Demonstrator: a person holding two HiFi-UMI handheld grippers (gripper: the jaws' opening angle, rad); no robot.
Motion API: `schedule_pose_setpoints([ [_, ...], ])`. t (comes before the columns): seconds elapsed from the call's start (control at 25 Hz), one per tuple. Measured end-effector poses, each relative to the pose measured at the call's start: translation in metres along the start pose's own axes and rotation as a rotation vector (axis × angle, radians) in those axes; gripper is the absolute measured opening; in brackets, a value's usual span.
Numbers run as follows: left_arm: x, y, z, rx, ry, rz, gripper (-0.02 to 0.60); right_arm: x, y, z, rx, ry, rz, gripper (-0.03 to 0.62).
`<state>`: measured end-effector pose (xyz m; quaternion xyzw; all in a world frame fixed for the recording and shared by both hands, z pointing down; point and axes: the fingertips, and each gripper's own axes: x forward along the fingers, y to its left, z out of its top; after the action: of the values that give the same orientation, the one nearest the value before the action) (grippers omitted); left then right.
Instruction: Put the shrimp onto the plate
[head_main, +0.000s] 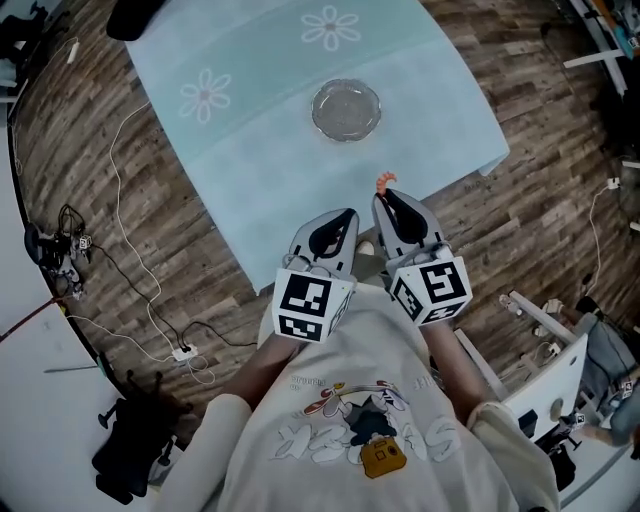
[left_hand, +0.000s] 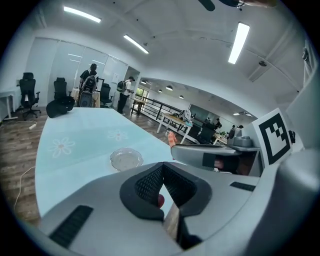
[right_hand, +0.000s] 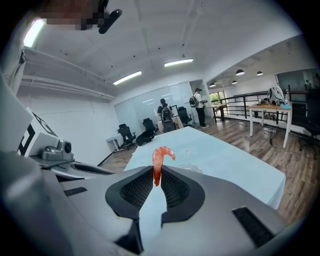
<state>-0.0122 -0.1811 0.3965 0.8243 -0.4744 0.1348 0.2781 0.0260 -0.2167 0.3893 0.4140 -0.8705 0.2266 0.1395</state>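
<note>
right gripper (right_hand: 157, 171): clenched on the shrimp (right_hand: 159, 159), tail end up
left gripper (left_hand: 162, 167): jaws closed tip to tip, just beside the right one
shrimp location: in the air over the table's (head_main: 260, 160) near edge
plate (head_main: 346, 110): mid-table, well apart from the shrimp

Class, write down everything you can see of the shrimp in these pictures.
The shrimp is small, orange-pink and glossy, its upper end curled into a hook. It stands upright, its lower end pinched in the jaws of the right gripper, over the near edge of the table, short of the clear plate. Nothing else touches it.
</note>
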Motion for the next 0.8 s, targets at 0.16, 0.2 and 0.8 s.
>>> schedule_pose_setpoints([
  [0.16, 0.013, 0.014, 0.005, 0.012, 0.001, 0.001, 0.008, 0.020, -0.011, -0.003, 0.035, 0.017, -0.004, 0.064],
  [0.2, 0.016, 0.016, 0.005, 0.020, 0.002, -0.001, 0.008, 0.024, -0.014, -0.007, 0.032, 0.023, -0.009, 0.064],
  [0.8, 0.058, 0.062, -0.028, 0.004, 0.057, 0.020, 0.008, 0.083, -0.045, -0.040, 0.037, 0.109, -0.021, 0.064],
])
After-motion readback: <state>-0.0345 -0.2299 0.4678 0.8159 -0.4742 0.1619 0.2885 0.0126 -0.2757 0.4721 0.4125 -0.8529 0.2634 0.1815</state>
